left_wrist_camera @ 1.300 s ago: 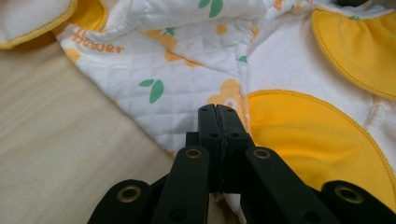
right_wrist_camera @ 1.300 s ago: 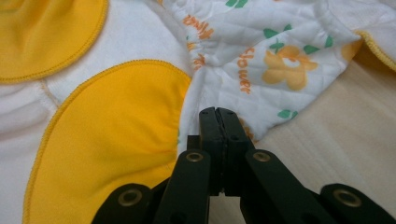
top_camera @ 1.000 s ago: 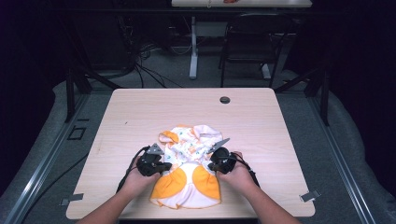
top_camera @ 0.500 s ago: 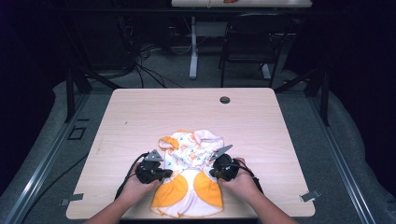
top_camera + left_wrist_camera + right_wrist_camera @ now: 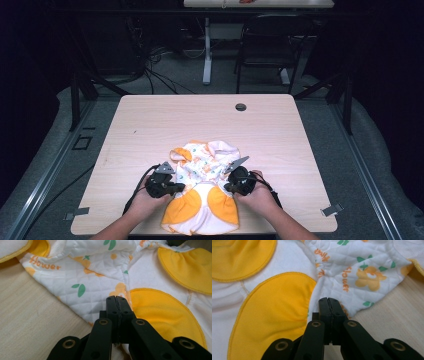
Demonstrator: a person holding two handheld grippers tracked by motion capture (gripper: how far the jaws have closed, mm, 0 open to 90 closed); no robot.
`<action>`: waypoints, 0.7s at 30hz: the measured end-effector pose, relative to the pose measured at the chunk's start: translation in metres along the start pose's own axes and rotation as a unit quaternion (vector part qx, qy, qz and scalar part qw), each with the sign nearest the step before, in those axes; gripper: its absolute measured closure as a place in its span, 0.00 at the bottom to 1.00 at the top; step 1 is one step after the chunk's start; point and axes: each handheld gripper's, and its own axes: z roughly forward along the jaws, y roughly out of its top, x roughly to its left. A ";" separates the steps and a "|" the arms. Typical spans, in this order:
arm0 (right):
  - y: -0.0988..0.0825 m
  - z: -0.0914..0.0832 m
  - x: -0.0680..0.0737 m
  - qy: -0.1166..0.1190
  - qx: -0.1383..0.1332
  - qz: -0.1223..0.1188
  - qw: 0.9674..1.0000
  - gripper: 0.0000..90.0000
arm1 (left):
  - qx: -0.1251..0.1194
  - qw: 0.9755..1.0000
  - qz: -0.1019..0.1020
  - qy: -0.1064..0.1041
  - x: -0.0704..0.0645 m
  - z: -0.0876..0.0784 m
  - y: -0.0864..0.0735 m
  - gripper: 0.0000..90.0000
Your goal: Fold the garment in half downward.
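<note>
Both grippers, left and right, jaws together, are pressing the half-folded white-and-yellow quilted flower-print baby garment; folding remains incomplete.

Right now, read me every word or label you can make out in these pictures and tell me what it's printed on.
"Flower": orange script on the white quilted part of the baby garment, left gripper view.
"Flower": same orange script on the garment, running sideways, right gripper view.
A third orange word near the gathered seam, right gripper view: upside down and creased, too unclear to read.
High view: print too small to read.
</note>
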 end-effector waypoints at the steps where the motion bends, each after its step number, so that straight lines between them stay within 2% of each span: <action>1: 0.000 0.000 0.000 0.000 0.000 0.000 1.000 1.00 | 0.001 1.000 -0.001 -0.002 0.000 0.000 0.000 1.00; 6: 0.000 -0.001 0.000 0.006 0.006 0.000 1.000 1.00 | 0.003 1.000 0.002 0.001 -0.001 -0.001 0.000 1.00; 9: 0.001 -0.002 -0.001 0.009 0.003 0.002 1.000 1.00 | -0.004 1.000 0.006 0.005 0.001 -0.006 0.005 1.00; 14: 0.013 -0.010 -0.008 0.008 -0.014 0.009 1.000 1.00 | -0.016 1.000 0.009 0.015 0.011 -0.014 0.022 1.00; 19: 0.032 -0.013 -0.022 -0.011 -0.016 0.002 1.000 1.00 | -0.022 0.999 0.009 0.036 0.028 -0.016 0.045 1.00; 21: 0.041 -0.013 -0.028 -0.016 -0.017 0.003 1.000 1.00 | -0.024 0.999 0.003 0.042 0.036 -0.015 0.054 1.00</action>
